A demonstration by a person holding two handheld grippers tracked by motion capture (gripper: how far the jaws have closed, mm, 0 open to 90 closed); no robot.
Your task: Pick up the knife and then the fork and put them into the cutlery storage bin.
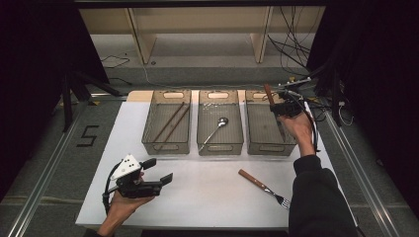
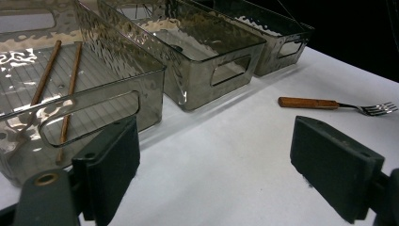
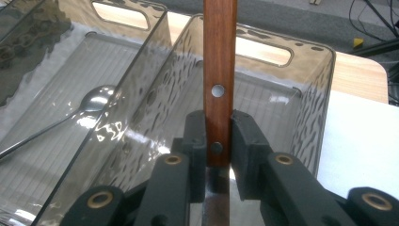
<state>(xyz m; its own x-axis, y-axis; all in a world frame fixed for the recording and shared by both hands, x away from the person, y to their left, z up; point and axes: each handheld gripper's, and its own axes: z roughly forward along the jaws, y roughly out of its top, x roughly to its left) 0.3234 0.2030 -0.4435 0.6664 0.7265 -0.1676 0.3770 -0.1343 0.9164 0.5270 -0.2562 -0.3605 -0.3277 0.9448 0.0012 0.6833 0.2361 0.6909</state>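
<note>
Our right claw (image 3: 218,141) is clamped on a wooden handle (image 3: 219,70) with two rivets; below the pads a metal blade runs down out of the right gripper view, so we take it for a knife. In the high view that claw (image 1: 277,109) sits at the upper right, over the right bin (image 1: 269,148), with the handle (image 1: 268,93) sticking up toward the top of the frame. Our left claw (image 1: 158,170) rests at the lower left of the high view, held in a hand above the white tabletop (image 1: 207,192), its jaws wide apart with nothing between them. Three clear bins stand in a row across the middle: the left bin (image 1: 165,147) holds two chopsticks (image 1: 170,122), the middle bin (image 1: 220,147) a spoon (image 1: 215,129). A fork (image 1: 264,187) with a wooden handle lies on the tabletop at the lower right, well apart from both claws.
</note>
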